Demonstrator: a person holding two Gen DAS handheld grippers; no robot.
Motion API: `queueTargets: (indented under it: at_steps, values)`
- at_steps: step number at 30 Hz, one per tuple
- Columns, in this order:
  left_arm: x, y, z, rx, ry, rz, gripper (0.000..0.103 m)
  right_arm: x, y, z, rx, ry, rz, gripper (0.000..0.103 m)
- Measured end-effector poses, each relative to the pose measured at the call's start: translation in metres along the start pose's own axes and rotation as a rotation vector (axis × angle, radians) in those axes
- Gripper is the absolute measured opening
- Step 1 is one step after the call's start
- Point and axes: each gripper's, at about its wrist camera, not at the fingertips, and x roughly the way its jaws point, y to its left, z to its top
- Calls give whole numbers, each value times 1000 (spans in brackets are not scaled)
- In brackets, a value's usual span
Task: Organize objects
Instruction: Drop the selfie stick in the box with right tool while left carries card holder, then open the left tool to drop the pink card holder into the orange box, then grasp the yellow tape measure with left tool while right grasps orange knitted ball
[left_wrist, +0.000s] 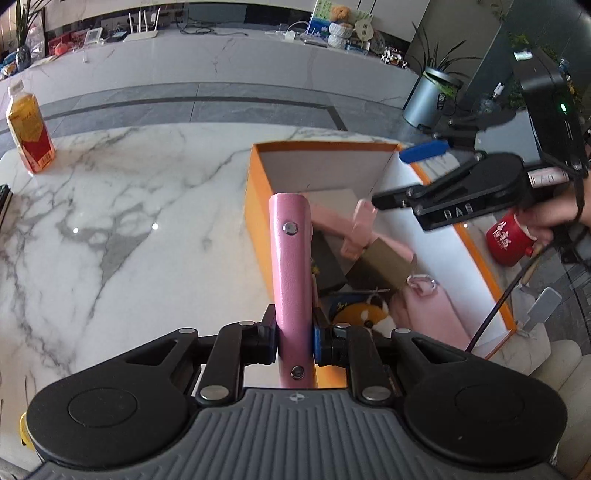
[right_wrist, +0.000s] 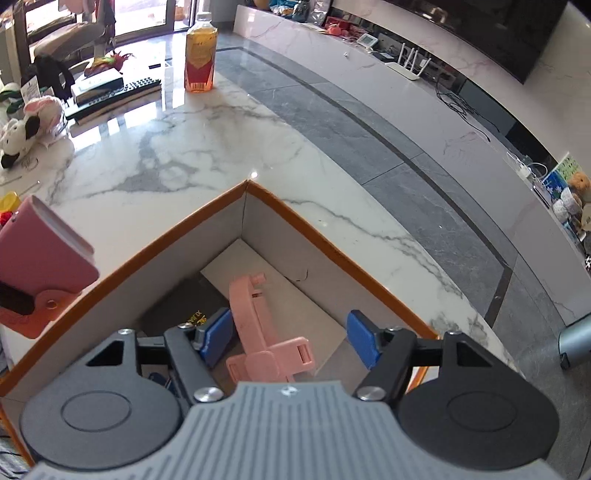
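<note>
My left gripper (left_wrist: 294, 341) is shut on a pink leather notebook (left_wrist: 291, 273), held edge-up just left of the orange box (left_wrist: 255, 206); the notebook also shows in the right wrist view (right_wrist: 40, 254). My right gripper (right_wrist: 290, 338) is open above the box (right_wrist: 295, 216), its blue pads (right_wrist: 364, 341) either side of a pink plastic holder (right_wrist: 258, 332) that lies in the box. In the left wrist view the right gripper (left_wrist: 402, 177) hovers over the box's far end. Inside the box are the pink holder (left_wrist: 360, 229), a dark box (left_wrist: 328, 266), a pink pouch (left_wrist: 432, 314) and a hamster-print item (left_wrist: 369, 314).
A tea bottle (left_wrist: 29, 133) stands at the table's far left, also in the right wrist view (right_wrist: 200, 51). A red mug (left_wrist: 508, 240) stands right of the box. A keyboard (right_wrist: 110, 94) and plush toys (right_wrist: 26, 129) lie at the table's left. A grey bin (left_wrist: 424, 99) stands on the floor.
</note>
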Motion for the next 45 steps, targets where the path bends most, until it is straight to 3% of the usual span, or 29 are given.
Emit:
queueTargets:
  at_steps: [2,8,10,13,15,16,18,19,20,23,27,31,37,42,45]
  values:
    - [1,-8,12,-1,-10,-34,21,-14,0,-9,70,22,0,80]
    - [38,-41,28,-38,72,-156,20,-43,-7,-50,313,76,66,81]
    - [55,-48,25,-49,107,-112,21,-48,-7,-60,338,83,68,81]
    - [67,-58,18,-17,90,34,22,-54,-8,-73,352,90,70,81]
    - [69,-61,16,-7,75,93,23,-53,-9,-79,358,94,74,81]
    - [68,-62,15,9,60,113,29,-53,-9,-81,361,95,77,81]
    - [60,-63,15,14,5,143,56,-52,-11,-85,366,98,87,81]
    - [57,-64,15,22,-28,138,79,-51,-10,-86,368,98,91,81]
    - [53,-66,16,40,-49,135,90,-50,-10,-87,370,97,94,81]
    - [46,-69,18,58,-46,168,90,-51,-5,-86,378,89,114,81]
    - [32,-60,15,37,-22,146,90,-59,7,-79,379,53,150,81]
    - [-8,-13,2,-20,-3,119,90,-78,30,-63,375,-11,181,81]
    - [-56,107,-35,-104,87,322,91,-90,109,-22,270,-81,316,85]
    - [-48,185,-69,-126,229,319,91,-49,209,16,170,-56,442,86]
    - [-41,210,-83,-149,237,326,91,-7,262,33,135,-31,475,85]
